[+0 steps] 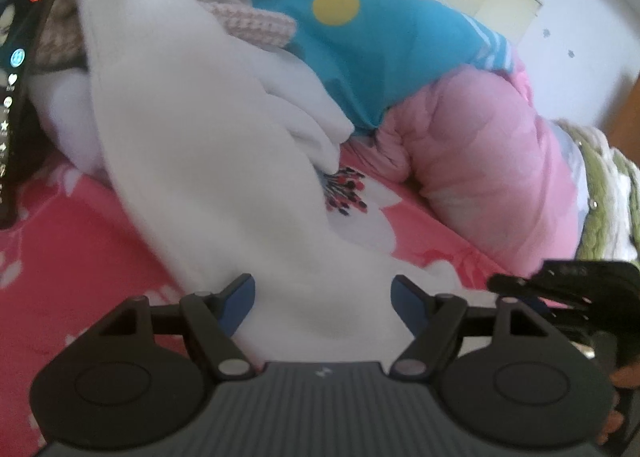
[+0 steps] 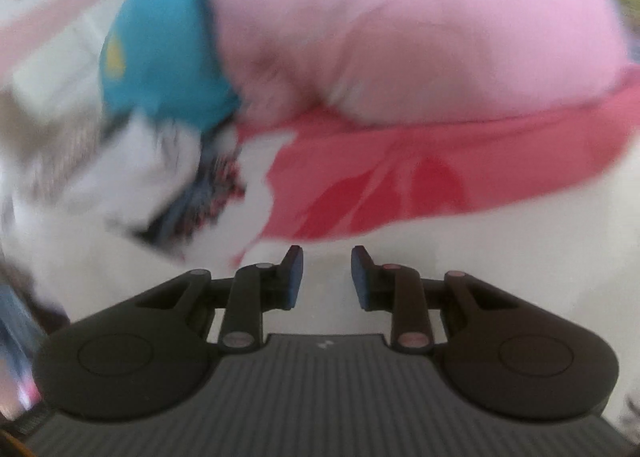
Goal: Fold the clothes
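White garment (image 1: 208,161) lies draped across the red floral bed (image 1: 80,257), running from the clothes pile down between my left gripper (image 1: 323,307), jaws wide apart. My right gripper (image 2: 327,277) hovers over white cloth, jaws parted, holding nothing.

Two claws (image 1: 323,305) (image 2: 327,277), one phone (image 1: 24,69)
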A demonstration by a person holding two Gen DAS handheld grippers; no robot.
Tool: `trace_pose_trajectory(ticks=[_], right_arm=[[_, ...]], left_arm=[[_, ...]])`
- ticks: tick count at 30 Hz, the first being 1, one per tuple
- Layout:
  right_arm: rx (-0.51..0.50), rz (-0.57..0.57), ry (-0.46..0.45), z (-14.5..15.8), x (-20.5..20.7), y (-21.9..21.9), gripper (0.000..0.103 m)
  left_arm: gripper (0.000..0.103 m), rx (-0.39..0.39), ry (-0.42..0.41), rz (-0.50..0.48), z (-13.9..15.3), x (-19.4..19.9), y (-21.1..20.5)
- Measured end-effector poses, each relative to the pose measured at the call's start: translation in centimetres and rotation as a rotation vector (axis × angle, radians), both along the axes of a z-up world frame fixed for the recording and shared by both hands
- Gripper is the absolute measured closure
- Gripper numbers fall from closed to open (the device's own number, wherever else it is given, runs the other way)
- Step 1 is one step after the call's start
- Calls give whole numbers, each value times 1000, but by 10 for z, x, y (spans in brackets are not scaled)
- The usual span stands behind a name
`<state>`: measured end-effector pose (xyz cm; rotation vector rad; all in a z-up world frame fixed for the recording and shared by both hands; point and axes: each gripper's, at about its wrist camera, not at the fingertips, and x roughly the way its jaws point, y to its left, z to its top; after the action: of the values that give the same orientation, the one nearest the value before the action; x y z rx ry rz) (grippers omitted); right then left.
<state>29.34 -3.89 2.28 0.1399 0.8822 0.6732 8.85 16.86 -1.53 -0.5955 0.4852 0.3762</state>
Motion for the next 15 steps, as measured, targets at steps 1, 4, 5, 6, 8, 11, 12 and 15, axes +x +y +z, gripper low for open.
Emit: trace_pose_trajectory(ticks=[1, 4, 5, 6, 8, 11, 12, 15], right_arm=[[8, -19, 9, 3, 1, -6, 77], [-39, -27, 36, 2, 3, -5, 77], [-33, -45, 43, -3, 8, -2, 77], [-18, -68, 50, -7, 14, 0, 78], [12, -115, 64, -17, 25, 5, 78], [127, -217, 95, -25, 39, -4, 78], [182, -259, 129, -27, 40, -14, 78], [344, -347, 259, -31, 36, -47, 77]], left_arm=[[27, 0, 0, 0, 0, 0, 0], [27, 15, 5, 0, 0, 0, -2], [27, 17, 6, 0, 0, 1, -2], [27, 20, 7, 0, 0, 1, -2], [27, 20, 7, -1, 0, 2, -1], [27, 15, 6, -2, 1, 2, 0], [27, 12, 5, -1, 1, 2, 1], [27, 5, 3, 1, 3, 1, 3]])
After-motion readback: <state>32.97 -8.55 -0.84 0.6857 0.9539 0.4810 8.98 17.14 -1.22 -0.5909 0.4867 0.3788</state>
